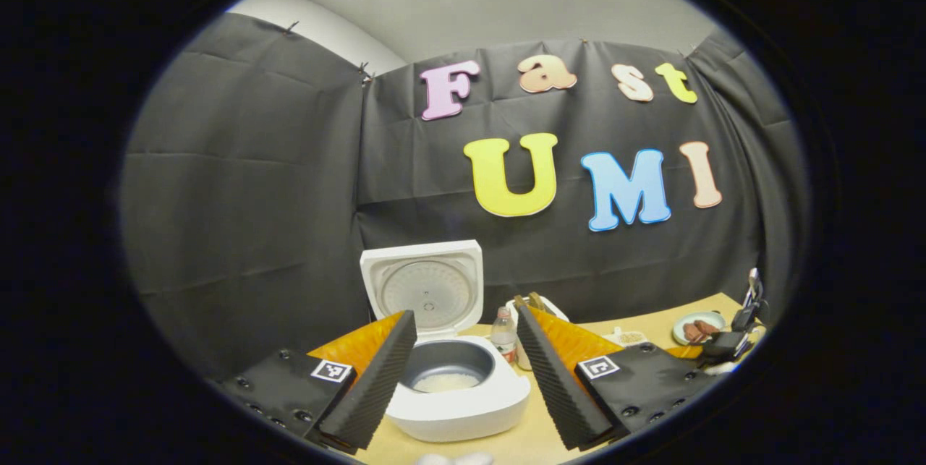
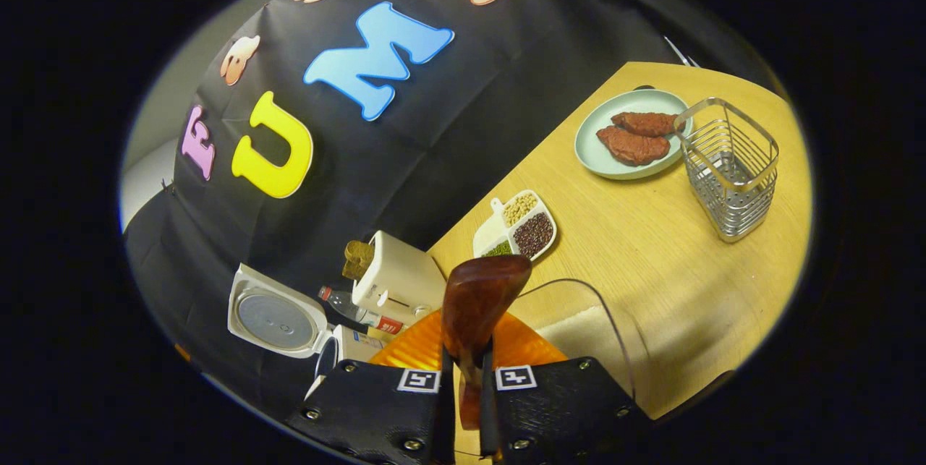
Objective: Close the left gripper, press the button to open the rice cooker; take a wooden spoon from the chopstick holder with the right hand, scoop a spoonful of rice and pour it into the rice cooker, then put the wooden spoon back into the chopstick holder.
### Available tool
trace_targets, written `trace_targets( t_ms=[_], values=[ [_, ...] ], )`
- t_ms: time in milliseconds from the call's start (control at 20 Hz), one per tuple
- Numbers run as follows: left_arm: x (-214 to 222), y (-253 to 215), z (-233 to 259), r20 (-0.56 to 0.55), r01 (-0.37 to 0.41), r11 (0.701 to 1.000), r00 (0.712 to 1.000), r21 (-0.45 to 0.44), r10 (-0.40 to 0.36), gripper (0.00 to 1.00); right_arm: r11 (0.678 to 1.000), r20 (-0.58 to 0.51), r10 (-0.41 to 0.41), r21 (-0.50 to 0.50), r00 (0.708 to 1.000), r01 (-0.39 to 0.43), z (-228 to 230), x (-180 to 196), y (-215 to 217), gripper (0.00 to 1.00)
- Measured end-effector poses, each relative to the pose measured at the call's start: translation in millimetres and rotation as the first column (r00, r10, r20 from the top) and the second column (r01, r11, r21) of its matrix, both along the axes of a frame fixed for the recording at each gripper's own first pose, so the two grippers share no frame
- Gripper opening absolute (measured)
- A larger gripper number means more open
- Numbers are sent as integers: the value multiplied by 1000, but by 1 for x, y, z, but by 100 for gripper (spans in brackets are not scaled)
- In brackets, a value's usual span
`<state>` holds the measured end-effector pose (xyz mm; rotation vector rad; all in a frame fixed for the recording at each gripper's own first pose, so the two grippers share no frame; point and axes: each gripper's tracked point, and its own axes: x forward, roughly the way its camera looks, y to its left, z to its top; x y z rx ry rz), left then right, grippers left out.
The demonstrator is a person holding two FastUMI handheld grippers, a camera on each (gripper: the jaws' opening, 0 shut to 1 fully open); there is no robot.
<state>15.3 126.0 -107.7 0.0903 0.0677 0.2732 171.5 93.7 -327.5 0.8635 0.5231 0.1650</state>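
1. Right gripper view: the right hand-held gripper [image 2: 463, 378] is clamped on the wooden spoon [image 2: 477, 306], whose long axis runs forward along the fingers, bowl end outward.
2. Just past the bowl sits a clear container of rice [image 2: 579, 327] on the table [image 2: 651, 248]; the chopstick holder [image 2: 731, 168] stands well beyond, to the right.
3. Left gripper view: the left hand-held gripper [image 1: 463, 378] is wide apart, holding nothing, facing the open rice cooker [image 1: 456, 385].
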Motion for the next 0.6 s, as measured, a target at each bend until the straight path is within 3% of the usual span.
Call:
trace_targets(
  t_ms=[600],
  values=[
    [-4,-11,-1,-11,31,1000,999,-3,-31,98,998,66,-47,35,997,44,58,-1,-22,13]
  ],
)
